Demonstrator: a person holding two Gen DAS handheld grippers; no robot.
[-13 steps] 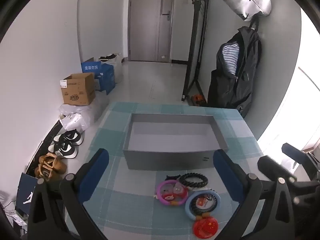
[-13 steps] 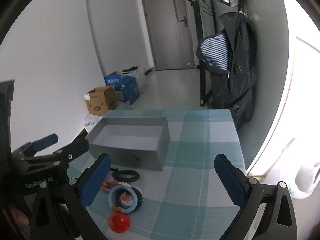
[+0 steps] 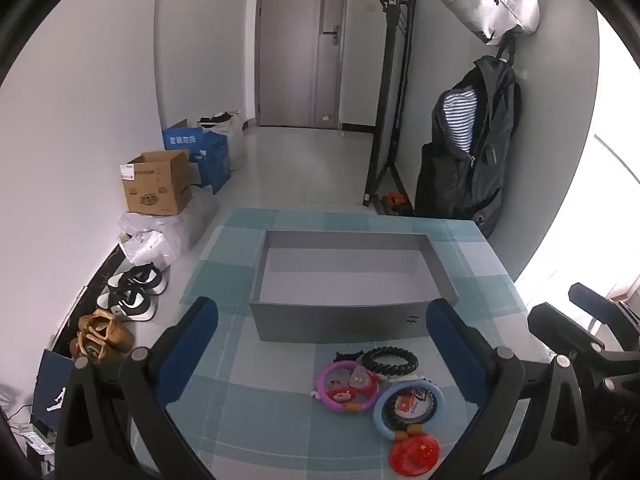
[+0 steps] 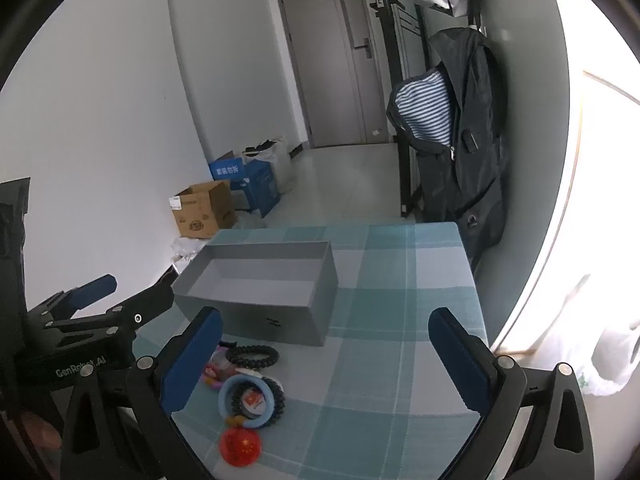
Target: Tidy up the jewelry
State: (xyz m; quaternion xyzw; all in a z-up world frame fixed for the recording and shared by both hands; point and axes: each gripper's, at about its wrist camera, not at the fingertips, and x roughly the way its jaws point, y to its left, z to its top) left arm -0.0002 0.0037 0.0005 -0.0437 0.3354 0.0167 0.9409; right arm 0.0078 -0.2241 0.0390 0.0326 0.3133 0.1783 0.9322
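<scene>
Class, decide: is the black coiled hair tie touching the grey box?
Apart. The left wrist view shows a strip of checked cloth between the black hair tie and the grey box.

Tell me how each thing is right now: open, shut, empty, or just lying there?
Gray box: open-topped, empty.
Black coil band: lying on the tablecloth, outside the box.
Purple ring: lying outside the box.
Blue ring: lying outside the box.
Red disc: lying outside the box.
Left gripper: open, holding nothing.
Right gripper: open, holding nothing.
Door: shut.

A grey box (image 3: 344, 320) sits on the teal-and-white checked surface (image 3: 256, 412). Near it lie a black coil band (image 3: 390, 360), purple ring (image 3: 345, 387), light-blue ring (image 3: 408, 406) and red disc (image 3: 414, 453). The claw pads (image 3: 188, 352) are blue.
</scene>
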